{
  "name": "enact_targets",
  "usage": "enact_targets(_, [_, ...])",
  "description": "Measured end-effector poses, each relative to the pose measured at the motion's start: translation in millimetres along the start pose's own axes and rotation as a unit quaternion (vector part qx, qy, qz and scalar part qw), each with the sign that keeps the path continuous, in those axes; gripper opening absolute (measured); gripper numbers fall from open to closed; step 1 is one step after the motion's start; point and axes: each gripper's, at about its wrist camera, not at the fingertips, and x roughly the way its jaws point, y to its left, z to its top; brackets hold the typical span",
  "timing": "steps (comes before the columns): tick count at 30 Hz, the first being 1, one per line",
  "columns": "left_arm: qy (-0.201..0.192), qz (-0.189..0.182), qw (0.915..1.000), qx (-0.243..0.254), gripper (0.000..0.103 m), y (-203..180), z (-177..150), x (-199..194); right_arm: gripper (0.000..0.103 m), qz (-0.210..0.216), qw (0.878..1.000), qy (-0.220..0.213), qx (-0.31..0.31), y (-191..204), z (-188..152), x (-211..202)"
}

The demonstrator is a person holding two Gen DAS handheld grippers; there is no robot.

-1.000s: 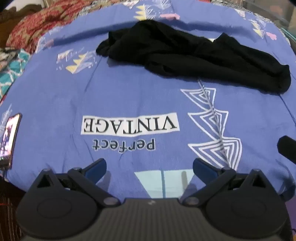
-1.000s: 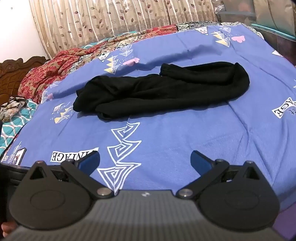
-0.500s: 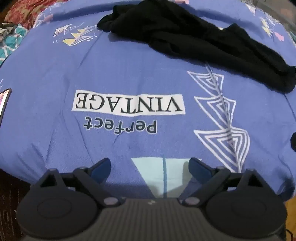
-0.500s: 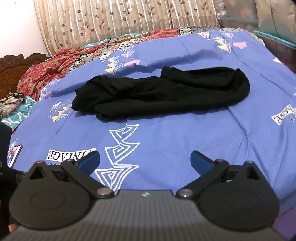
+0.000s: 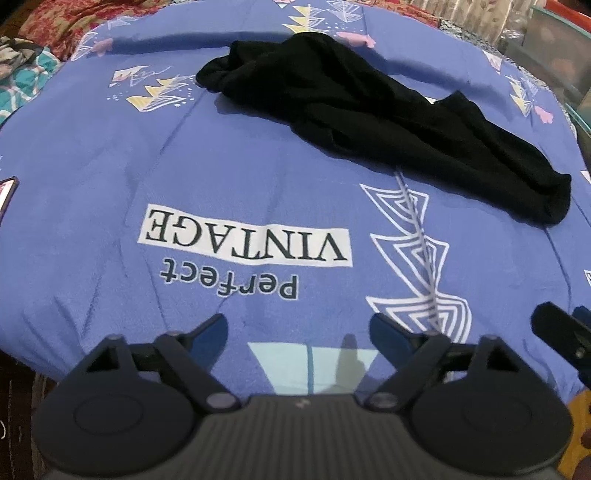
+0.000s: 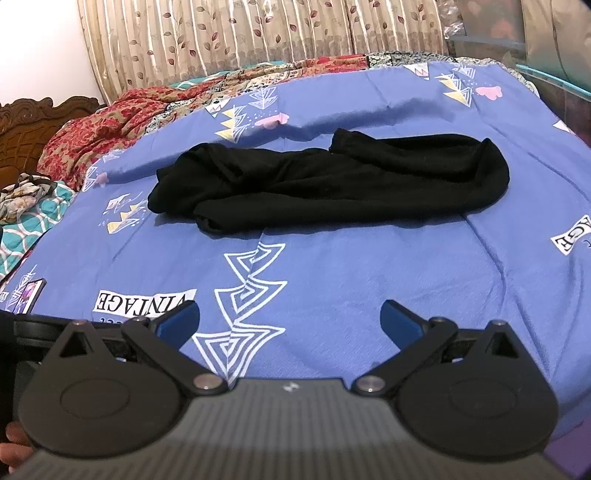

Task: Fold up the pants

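Black pants [image 5: 373,122] lie bunched in a long heap across the far part of a blue printed bedspread [image 5: 236,170]. In the right wrist view the same pants [image 6: 328,184] stretch from left to right, with the bedspread [image 6: 369,273] in front of them. My left gripper [image 5: 298,328] hangs over the near edge of the bed, well short of the pants. Its jaws are closing with nothing between them. My right gripper [image 6: 290,317] is open and empty, also near the bed's front edge.
A phone [image 6: 26,295] lies at the bed's left edge. Red patterned bedding [image 6: 110,129] and a teal quilt [image 6: 29,225] are piled at the far left, before a curtain [image 6: 240,33]. The right gripper's dark tip [image 5: 561,336] shows at the left wrist view's right edge.
The left gripper's fingers have come closer together. Its view tilted down, then rose and rolled, so the pants sit more diagonally. The right view barely shifted.
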Motion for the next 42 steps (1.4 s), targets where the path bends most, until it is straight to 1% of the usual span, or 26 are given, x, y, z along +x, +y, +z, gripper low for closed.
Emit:
enact_targets(3, [0.005, -0.010, 0.9999, 0.003, 0.077, -0.3, -1.1, 3.5, 0.103, 0.003, 1.000, 0.000, -0.005, 2.3, -0.7, 0.8])
enact_targets(5, [-0.002, -0.019, 0.9998, 0.000, 0.075, 1.1, -0.8, 3.3, 0.103, 0.006, 1.000, -0.003, -0.009, 3.6, -1.7, 0.8])
enact_targets(9, [-0.027, -0.028, 0.9992, -0.008, 0.077, 6.7, 1.6, -0.5, 0.094, 0.008, 1.000, -0.005, -0.016, 4.9, -2.5, 1.8])
enact_targets(11, [-0.038, -0.026, 0.9988, -0.018, 0.080, 13.2, 3.4, -1.9, 0.080, 0.010, 1.000, -0.003, -0.021, 5.7, -2.5, 5.2])
enact_targets(12, [-0.039, -0.023, 0.9988, -0.022, 0.081, 16.2, 5.8, -1.5, 0.076, 0.010, 1.000, -0.002, -0.025, 6.4, -2.4, 6.9])
enact_targets(13, [-0.040, -0.020, 0.9986, -0.027, 0.081, 19.9, 7.4, -1.1, 0.069, 0.012, 0.999, -0.003, -0.031, 7.5, -2.2, 8.7])
enact_targets(14, [-0.040, -0.018, 0.9985, -0.032, 0.081, 24.6, 8.6, -0.9, 0.065, 0.015, 0.999, -0.005, -0.041, 9.5, -1.0, 11.1])
enact_targets(16, [-0.038, -0.018, 0.9982, -0.043, 0.081, 35.1, 11.7, -0.7, 0.061, 0.022, 0.997, -0.011, -0.069, 15.8, 2.9, 16.0])
enact_targets(17, [-0.036, -0.019, 0.9979, -0.050, 0.081, 40.6, 13.5, -0.6, 0.059, 0.026, 0.995, -0.017, -0.090, 21.1, 7.1, 20.1])
enact_targets(19, [-0.034, -0.022, 0.9972, -0.063, 0.080, 50.8, 17.2, -1.1, 0.058, 0.037, 0.991, -0.028, -0.124, 30.0, 15.8, 29.2])
enact_targets(21, [-0.033, -0.026, 0.9965, -0.072, 0.080, 60.8, 20.5, -1.9, 0.058, 0.050, 0.984, -0.041, -0.163, 42.7, 27.5, 45.7])
enact_targets(24, [-0.037, -0.035, 0.9954, -0.081, 0.078, 74.3, 25.3, -5.5, 0.057, 0.060, 0.974, -0.039, -0.217, 62.1, 38.9, 77.0])
enact_targets(26, [-0.044, -0.036, 0.9947, -0.086, 0.078, 82.2, 27.7, -7.9, 0.052, 0.063, 0.965, -0.025, -0.254, 78.5, 46.3, 105.2])
enact_targets(29, [-0.051, -0.037, 0.9935, -0.095, 0.078, 94.0, 30.1, -9.3, 0.045, 0.071, 0.951, 0.002, -0.301, 102.7, 48.8, 142.4])
enact_targets(33, [-0.051, -0.037, 0.9923, -0.106, 0.078, 105.7, 31.9, -7.9, 0.037, 0.063, 0.941, 0.054, -0.329, 120.9, 47.3, 188.6])
enact_targets(34, [-0.051, -0.037, 0.9922, -0.107, 0.078, 108.0, 33.2, -6.9, 0.029, 0.056, 0.939, 0.062, -0.333, 121.9, 46.4, 197.8])
enact_targets(35, [-0.050, -0.035, 0.9921, -0.109, 0.077, 109.7, 34.4, -5.9, 0.016, 0.045, 0.940, 0.061, -0.333, 121.1, 47.3, 205.4])
enact_targets(36, [-0.050, -0.035, 0.9919, -0.111, 0.077, 112.2, 36.4, -4.7, 0.008, 0.036, 0.943, 0.055, -0.327, 119.7, 51.0, 209.2])
enact_targets(37, [-0.049, -0.036, 0.9916, -0.114, 0.077, 113.4, 37.4, -3.7, 0.003, 0.028, 0.947, 0.053, -0.315, 117.0, 56.1, 211.6])
enact_targets(38, [-0.048, -0.039, 0.9910, -0.119, 0.077, 115.4, 38.5, -2.5, 0.003, 0.028, 0.955, 0.056, -0.290, 112.1, 64.1, 210.3])
enact_targets(39, [-0.048, -0.044, 0.9902, -0.124, 0.077, 118.0, 39.7, -1.8, 0.003, 0.040, 0.962, 0.060, -0.262, 107.8, 71.9, 205.3])
enact_targets(40, [-0.050, -0.051, 0.9888, -0.131, 0.077, 121.2, 41.2, -1.9, 0.003, 0.074, 0.969, 0.065, -0.226, 102.7, 80.8, 191.2])
enact_targets(41, [-0.055, -0.060, 0.9873, -0.136, 0.077, 125.0, 42.5, -3.2, 0.003, 0.116, 0.971, 0.069, -0.199, 100.0, 87.3, 174.4])
enact_targets(42, [-0.060, -0.069, 0.9857, -0.142, 0.077, 128.4, 44.1, -4.6, 0.003, 0.153, 0.968, 0.069, -0.185, 99.7, 91.3, 158.8])
